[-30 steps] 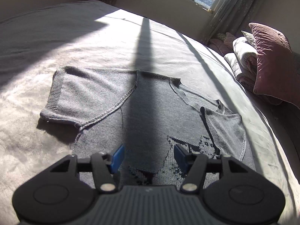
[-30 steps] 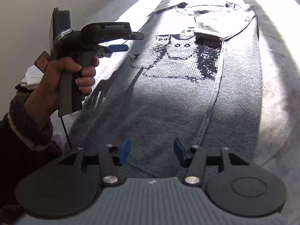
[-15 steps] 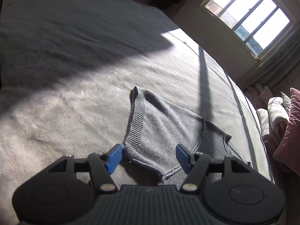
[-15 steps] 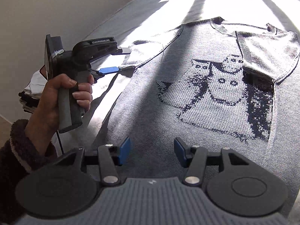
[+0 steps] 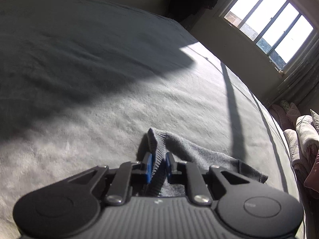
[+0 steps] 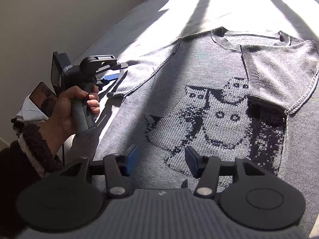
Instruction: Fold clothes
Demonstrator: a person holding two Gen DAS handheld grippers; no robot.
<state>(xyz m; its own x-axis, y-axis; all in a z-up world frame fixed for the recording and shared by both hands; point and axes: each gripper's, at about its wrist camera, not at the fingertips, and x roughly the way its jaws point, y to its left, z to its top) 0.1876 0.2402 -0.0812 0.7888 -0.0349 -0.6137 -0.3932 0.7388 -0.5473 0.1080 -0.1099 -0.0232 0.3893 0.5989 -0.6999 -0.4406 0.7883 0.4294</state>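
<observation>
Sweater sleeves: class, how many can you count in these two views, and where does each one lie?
2. One sleeve lies folded across the sweater, partly over its knitted picture. The other sleeve lies spread on the bed, its ribbed cuff pinched in the left gripper.

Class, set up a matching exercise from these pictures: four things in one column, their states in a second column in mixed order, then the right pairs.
Things:
1. left gripper
2. right gripper
3. right sleeve
4. window

States:
A. folded in over the sweater's chest
B. bright with daylight
C. open, above the knitted picture
D. shut on the left sleeve cuff

Pairs: 1-D, 2-C, 3-A, 4-B
</observation>
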